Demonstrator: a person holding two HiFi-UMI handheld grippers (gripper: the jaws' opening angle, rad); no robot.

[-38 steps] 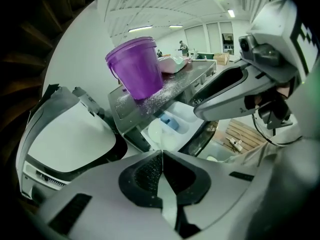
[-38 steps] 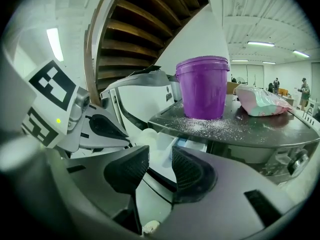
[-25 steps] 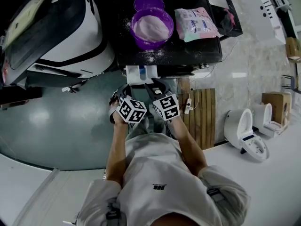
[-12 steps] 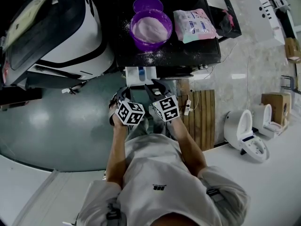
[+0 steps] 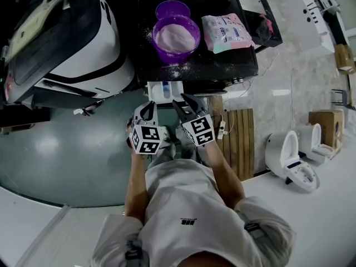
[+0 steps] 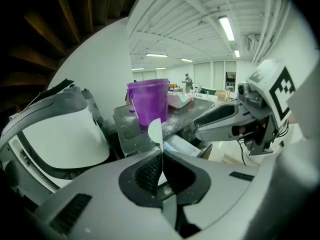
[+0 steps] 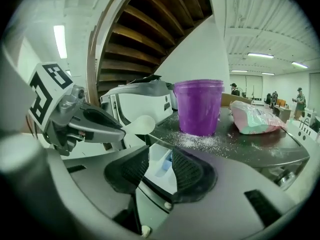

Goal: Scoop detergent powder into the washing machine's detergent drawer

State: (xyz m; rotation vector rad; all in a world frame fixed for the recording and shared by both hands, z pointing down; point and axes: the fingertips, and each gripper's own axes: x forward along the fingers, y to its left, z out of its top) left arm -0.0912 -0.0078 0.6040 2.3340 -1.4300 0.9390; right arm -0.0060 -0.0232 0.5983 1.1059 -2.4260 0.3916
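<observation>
The left gripper (image 5: 146, 110) is closed on a thin white spoon (image 6: 155, 130). In the left gripper view its jaws meet on the handle, and the spoon's bowl stands edge-on just above them. In the right gripper view that bowl (image 7: 140, 125) sticks out past the left gripper's tips, low in front of the washer (image 5: 250, 65). Whether it carries powder cannot be told.

The right gripper (image 5: 182, 101) holds nothing. Its jaws stand apart, and between them the right gripper view shows the drawer (image 7: 161, 170): white, with a blue part inside. The drawer (image 5: 165, 90) is pulled out from the washer's front, and both grippers sit side by side just below it in the head view.

On the washer's dark top stands a purple tub (image 5: 176, 38) holding pale powder, well above the drawer and apart from the spoon. Behind it is a second, smaller purple piece (image 5: 172, 9), which may be a lid or a cup. A pink and pale-green bag (image 5: 225, 32) lies to the tub's right. Spilled powder (image 7: 200, 141) dusts the top near the front edge.

A large white machine (image 5: 67, 38) stands to the left.
</observation>
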